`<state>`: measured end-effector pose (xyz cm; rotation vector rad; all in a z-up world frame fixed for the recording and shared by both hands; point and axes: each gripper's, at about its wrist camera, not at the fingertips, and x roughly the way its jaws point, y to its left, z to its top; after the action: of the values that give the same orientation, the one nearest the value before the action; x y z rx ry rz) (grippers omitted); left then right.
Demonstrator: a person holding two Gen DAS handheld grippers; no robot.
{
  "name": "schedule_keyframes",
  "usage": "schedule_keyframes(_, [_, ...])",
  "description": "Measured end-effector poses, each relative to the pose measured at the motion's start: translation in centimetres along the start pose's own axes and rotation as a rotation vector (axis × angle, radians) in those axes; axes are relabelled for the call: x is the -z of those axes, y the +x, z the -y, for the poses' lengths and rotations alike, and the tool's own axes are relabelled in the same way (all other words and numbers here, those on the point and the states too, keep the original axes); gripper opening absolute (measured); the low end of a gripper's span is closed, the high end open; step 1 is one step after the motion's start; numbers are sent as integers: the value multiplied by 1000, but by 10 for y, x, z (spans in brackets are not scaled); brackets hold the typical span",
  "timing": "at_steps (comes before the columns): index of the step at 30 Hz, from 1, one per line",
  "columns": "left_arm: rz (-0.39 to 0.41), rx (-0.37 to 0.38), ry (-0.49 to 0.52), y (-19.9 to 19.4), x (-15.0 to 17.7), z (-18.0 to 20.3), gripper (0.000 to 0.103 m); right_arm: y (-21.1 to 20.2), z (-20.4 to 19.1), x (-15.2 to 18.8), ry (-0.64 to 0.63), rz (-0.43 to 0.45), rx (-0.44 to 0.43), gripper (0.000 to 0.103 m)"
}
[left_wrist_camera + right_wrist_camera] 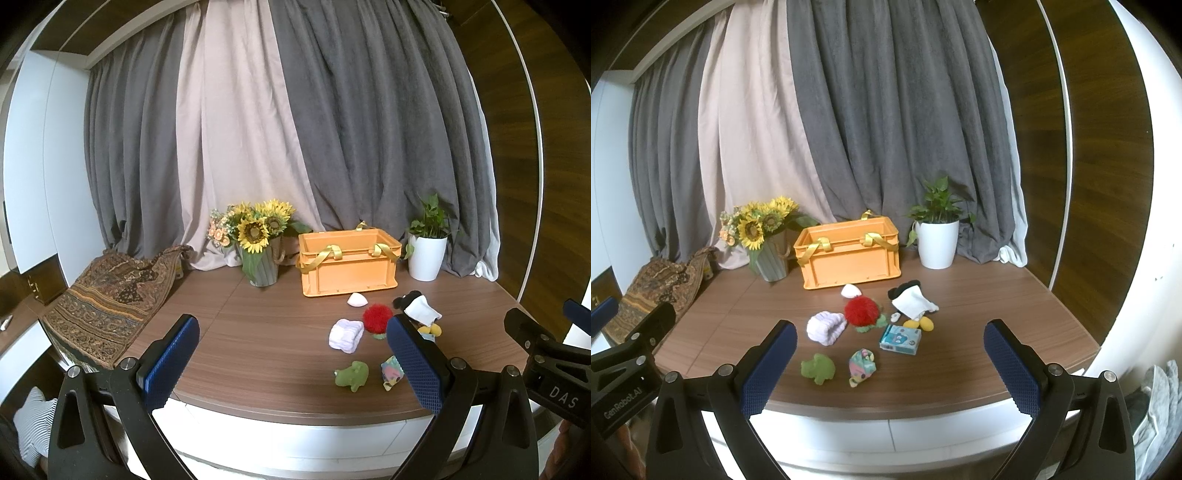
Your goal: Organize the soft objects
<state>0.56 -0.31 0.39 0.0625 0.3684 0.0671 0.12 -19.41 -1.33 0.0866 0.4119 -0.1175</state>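
An orange crate (849, 253) with yellow ribbon handles stands at the back of the wooden table (997, 314); it also shows in the left wrist view (349, 260). In front of it lie soft things: a white pad (850, 291), a red fluffy ball (861, 312), a lilac rolled cloth (826, 326), a green frog toy (818, 367), a pastel pouch (862, 365), a blue tissue pack (900, 339) and a black-and-white plush (912, 301). My left gripper (291, 363) and right gripper (890, 365) are both open and empty, held at the table's front edge.
A vase of sunflowers (761, 236) stands left of the crate and a potted plant in a white pot (938, 240) to its right. A patterned cloth (107, 299) drapes over the table's left end. Curtains hang behind.
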Motion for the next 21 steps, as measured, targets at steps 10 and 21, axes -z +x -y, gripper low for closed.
schedule_keyframes(10, [0,2,1,0,0,0,103,0,0,-1,1,2,1,103])
schedule_keyframes(21, [3,1,0,0,0,-1,103,0,0,-1,-1,4,0,103])
